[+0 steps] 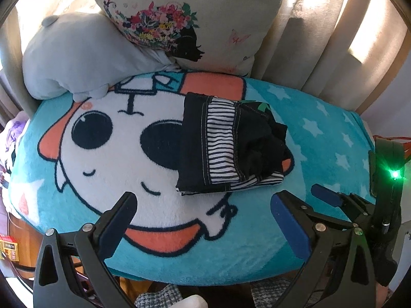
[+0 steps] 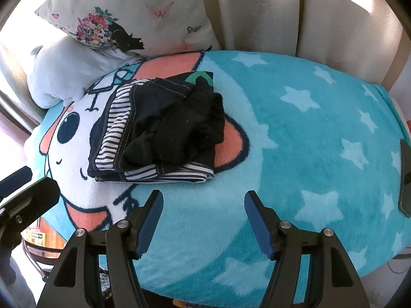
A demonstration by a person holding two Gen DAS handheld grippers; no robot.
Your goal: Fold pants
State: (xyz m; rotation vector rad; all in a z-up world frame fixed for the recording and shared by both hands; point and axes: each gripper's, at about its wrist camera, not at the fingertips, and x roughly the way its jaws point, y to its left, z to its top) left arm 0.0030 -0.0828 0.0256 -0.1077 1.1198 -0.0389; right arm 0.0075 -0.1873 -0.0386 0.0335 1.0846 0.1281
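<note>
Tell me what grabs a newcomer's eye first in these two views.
The bright turquoise cartoon blanket with white stars fills both views. On its middle lies the folded black pants with a striped waistband. Both grippers, left and right, hover open near the blanket's front edge.

The blanket (image 2: 295, 141) lies bare over its whole right side, from the front edge to the back edge. The folded pants (image 2: 159, 128) sit as a low heap left of the middle, with bare blanket between them and the front edge. Along the back-left edge a grey plush (image 1: 77, 59) and a pillow (image 1: 195, 20) block the way; curtains (image 2: 295, 12) close off the back.
</note>
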